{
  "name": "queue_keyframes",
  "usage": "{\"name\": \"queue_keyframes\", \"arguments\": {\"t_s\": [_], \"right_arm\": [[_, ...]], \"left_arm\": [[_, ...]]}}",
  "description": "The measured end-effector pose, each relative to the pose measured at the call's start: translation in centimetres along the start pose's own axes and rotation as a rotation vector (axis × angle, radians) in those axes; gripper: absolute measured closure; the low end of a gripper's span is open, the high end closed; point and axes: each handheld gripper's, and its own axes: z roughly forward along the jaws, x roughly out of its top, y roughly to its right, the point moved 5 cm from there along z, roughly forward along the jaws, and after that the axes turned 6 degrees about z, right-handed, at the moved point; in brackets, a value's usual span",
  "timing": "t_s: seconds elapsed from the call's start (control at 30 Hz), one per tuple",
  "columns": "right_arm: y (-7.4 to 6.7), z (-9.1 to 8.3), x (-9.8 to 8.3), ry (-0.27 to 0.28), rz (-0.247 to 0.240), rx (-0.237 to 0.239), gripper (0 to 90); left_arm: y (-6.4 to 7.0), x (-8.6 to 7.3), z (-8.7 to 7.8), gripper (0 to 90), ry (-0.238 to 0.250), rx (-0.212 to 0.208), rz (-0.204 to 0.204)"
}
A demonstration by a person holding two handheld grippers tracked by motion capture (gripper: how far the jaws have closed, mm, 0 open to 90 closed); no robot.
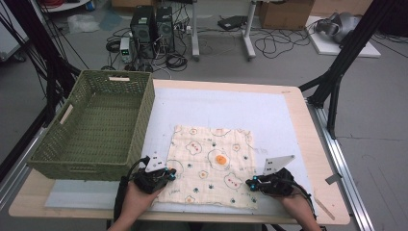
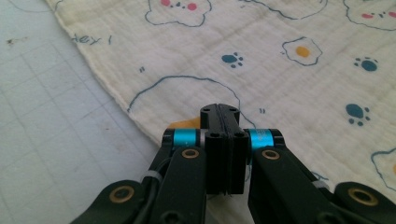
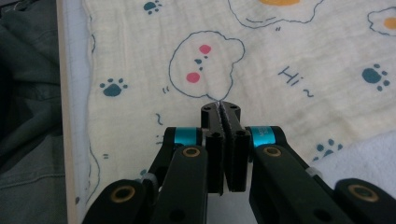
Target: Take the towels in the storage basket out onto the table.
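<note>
1. Nearest the table's front edge, the person's two hands hold the tongs low over the near hem of a printed cloth [image 1: 211, 166], one at each near corner.
2. The left gripper [image 1: 169, 176] sits at the cloth's near-left corner. In the left gripper view its jaws are pressed together, the tips [image 2: 219, 110] down on the fabric just inside the hem; whether a fold is caught between them cannot be told.
3. The right gripper [image 1: 250, 184] sits at the near-right corner, jaws likewise pressed together. In the right gripper view a thin pucker of cloth rises at the tips [image 3: 220, 106], so this one appears to be pinching the fabric.
4. The cloth lies flat on the pale mat [image 1: 269, 110], spreading away from both tongs toward the far side of the table; its near hem runs straight from one gripper to the other.
5. Each hand is nearest its own corner, so any lift or fold would likely carry the near hem forward, over the fried-egg print [image 1: 220, 159] at the middle.
6. Farther left stands a green woven basket [image 1: 72, 159], just beside the cloth's left edge and closer to the left hand.
</note>
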Motion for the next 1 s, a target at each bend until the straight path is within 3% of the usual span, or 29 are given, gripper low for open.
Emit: {"name": "queue_keyframes", "arguments": {"t_s": [0.17,0.27,0.37,0.53,0.67,0.8,1.0], "right_arm": [[0.0,-0.6,-0.5,0.009,0.013,-0.003,89.1],[-0.2,-0.8,-0.5,0.040,0.025,0.020,87.0],[-0.3,-0.9,0.0,0.086,0.040,0.017,74.2],[-0.1,-0.9,0.9,0.158,0.082,-0.005,52.9],[0.5,-1.0,1.3,0.193,0.119,-0.033,44.8],[1.2,-1.2,1.4,0.216,0.148,-0.054,38.4],[1.7,-1.1,1.4,0.220,0.151,-0.078,32.8]], "left_arm": [[0.7,0.1,-0.2,88.8,0.002,0.000,0.016],[0.7,0.3,-0.4,86.0,0.023,-0.003,0.015],[0.6,0.8,-0.5,74.8,0.066,-0.005,0.012],[0.1,1.5,-0.4,68.4,0.112,-0.004,0.031],[-0.3,2.1,-0.4,61.2,0.156,-0.010,0.033],[-0.5,2.2,-0.4,56.8,0.169,-0.023,0.029],[-0.9,2.3,-0.6,49.6,0.193,-0.024,0.009]]}}
